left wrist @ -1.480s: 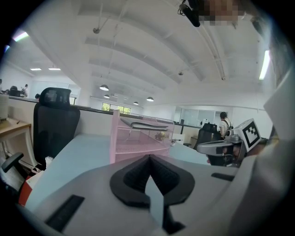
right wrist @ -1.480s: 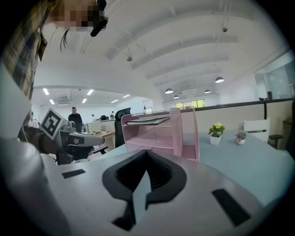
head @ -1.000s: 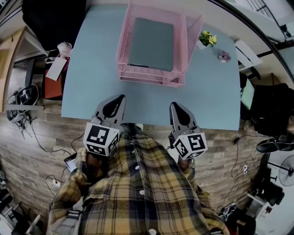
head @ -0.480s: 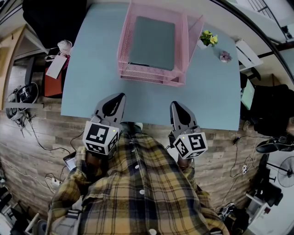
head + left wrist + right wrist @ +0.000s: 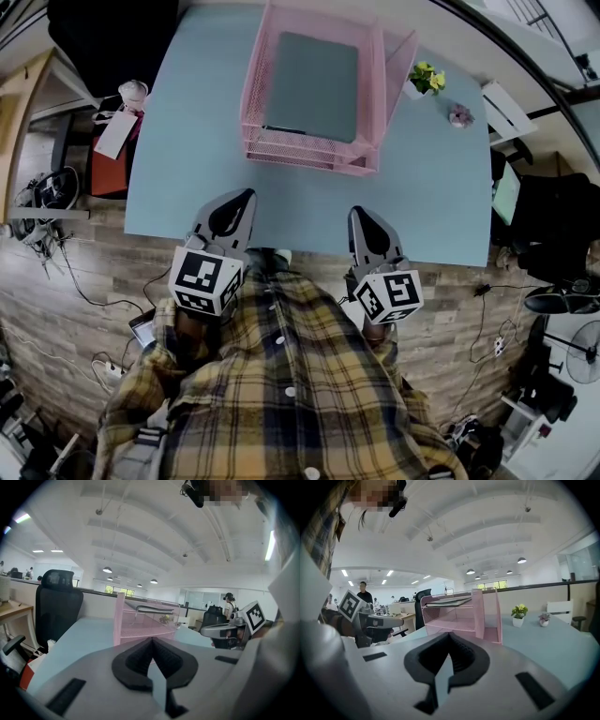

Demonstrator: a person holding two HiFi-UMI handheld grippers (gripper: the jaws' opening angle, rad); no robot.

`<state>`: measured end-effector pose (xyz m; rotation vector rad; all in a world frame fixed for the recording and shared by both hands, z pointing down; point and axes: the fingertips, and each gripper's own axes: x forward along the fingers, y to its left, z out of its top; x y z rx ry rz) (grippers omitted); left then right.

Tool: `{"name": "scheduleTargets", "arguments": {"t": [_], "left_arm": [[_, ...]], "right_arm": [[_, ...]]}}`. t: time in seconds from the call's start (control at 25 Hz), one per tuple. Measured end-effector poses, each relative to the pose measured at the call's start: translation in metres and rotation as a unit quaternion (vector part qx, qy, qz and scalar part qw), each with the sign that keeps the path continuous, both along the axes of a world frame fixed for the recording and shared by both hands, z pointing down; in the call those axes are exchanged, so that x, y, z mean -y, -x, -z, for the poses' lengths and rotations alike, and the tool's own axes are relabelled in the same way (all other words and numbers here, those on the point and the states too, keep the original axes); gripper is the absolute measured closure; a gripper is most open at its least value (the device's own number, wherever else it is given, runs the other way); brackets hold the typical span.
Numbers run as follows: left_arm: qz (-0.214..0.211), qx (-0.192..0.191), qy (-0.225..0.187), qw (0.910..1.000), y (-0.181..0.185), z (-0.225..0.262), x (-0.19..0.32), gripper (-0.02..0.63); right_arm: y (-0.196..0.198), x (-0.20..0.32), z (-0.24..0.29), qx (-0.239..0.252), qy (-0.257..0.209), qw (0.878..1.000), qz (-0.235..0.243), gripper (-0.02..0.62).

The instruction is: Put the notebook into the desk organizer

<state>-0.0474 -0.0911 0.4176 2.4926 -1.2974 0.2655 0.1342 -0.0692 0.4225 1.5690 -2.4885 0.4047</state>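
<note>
Grey notebook lies flat in the pink desk organizer's top tray, left gripper and right gripper hover empty, jaws together, at the table's near edge: looks finished, nothing more needed.

I can read no words, numbers or brand names in any view. The cube on my left gripper and the one on my right gripper carry black-and-white square markers: blocky patterns, not letters. A white tag lies just left of the desk; any print on it is too small to read.
</note>
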Motion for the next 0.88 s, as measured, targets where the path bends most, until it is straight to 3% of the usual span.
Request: {"name": "scheduleTargets", "arguments": {"t": [0.88], "left_arm": [[0.003,-0.002,-0.004,1.0,0.0025,0.0034,0.0018,0.615]], "right_arm": [[-0.0039,-0.0008,0.0014,-0.004,-0.005,1.0,-0.008,0.595]]}}
